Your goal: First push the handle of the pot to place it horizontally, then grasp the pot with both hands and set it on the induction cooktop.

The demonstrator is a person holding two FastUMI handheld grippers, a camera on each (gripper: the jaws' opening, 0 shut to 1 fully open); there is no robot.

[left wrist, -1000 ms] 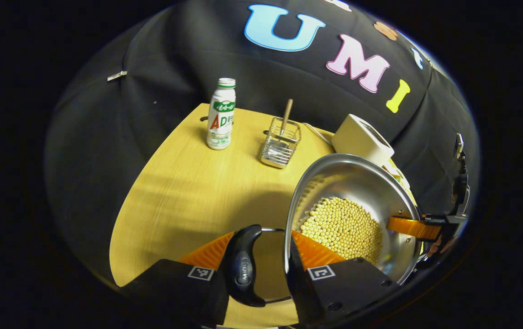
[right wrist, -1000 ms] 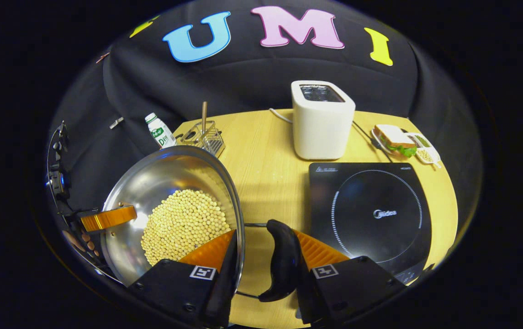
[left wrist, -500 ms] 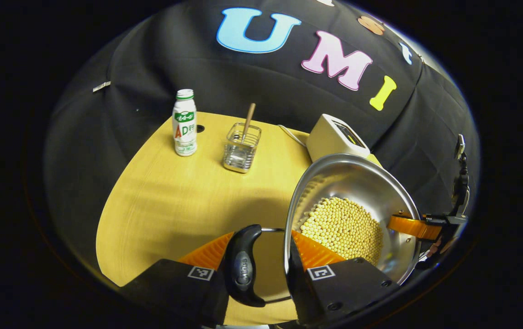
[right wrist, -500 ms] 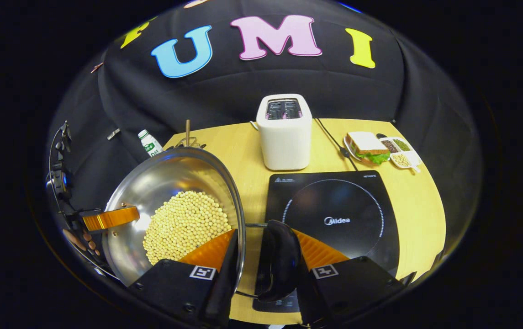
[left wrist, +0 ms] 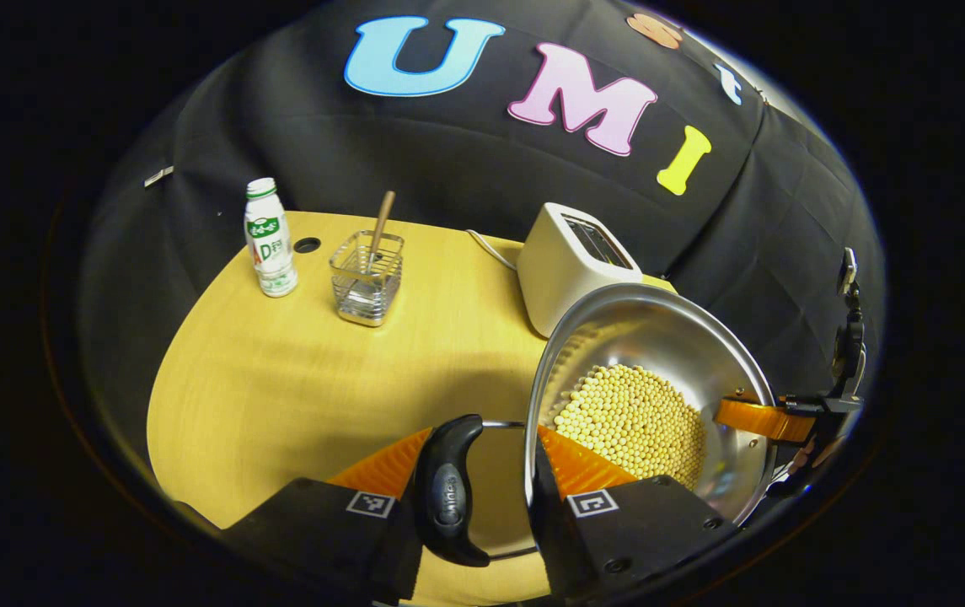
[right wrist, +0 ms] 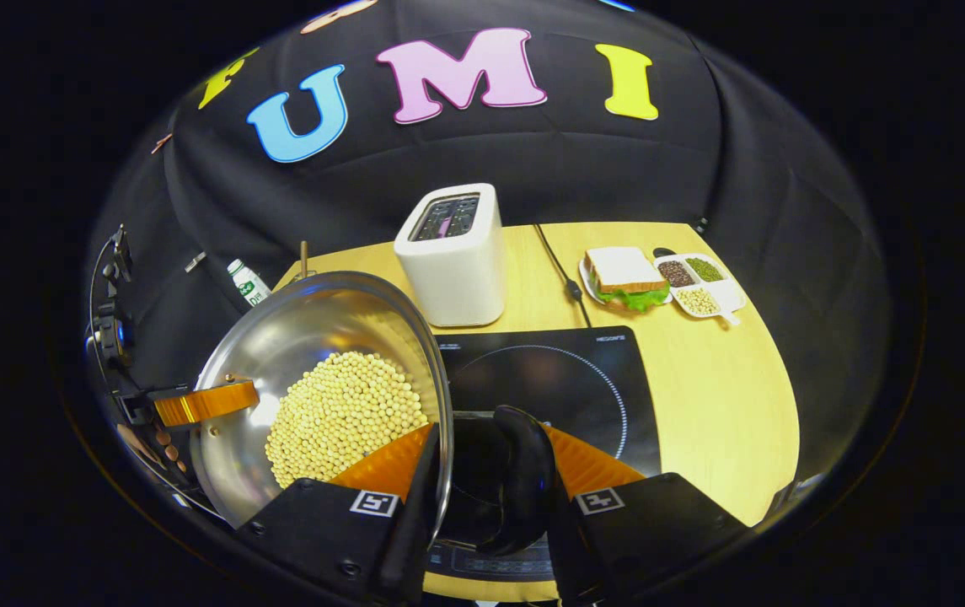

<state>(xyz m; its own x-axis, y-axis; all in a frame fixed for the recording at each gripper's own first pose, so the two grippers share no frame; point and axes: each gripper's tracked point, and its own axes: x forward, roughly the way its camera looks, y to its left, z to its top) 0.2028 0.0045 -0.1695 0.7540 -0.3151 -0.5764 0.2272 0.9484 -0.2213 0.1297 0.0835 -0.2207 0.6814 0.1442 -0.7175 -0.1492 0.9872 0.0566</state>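
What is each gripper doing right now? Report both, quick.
Left gripper: closed on the pot's left side handle, pot carried.
Right gripper: closed on the pot's right side handle, above the induction cooktop.

You hold a polished steel pot (right wrist: 280, 354) with glossy black plastic handles (left wrist: 447, 493); below lies the cooktop (right wrist: 566, 379), smooth dark glass, on the matt wood-grain table (left wrist: 280, 379), beside a satin white toaster (right wrist: 453, 257)
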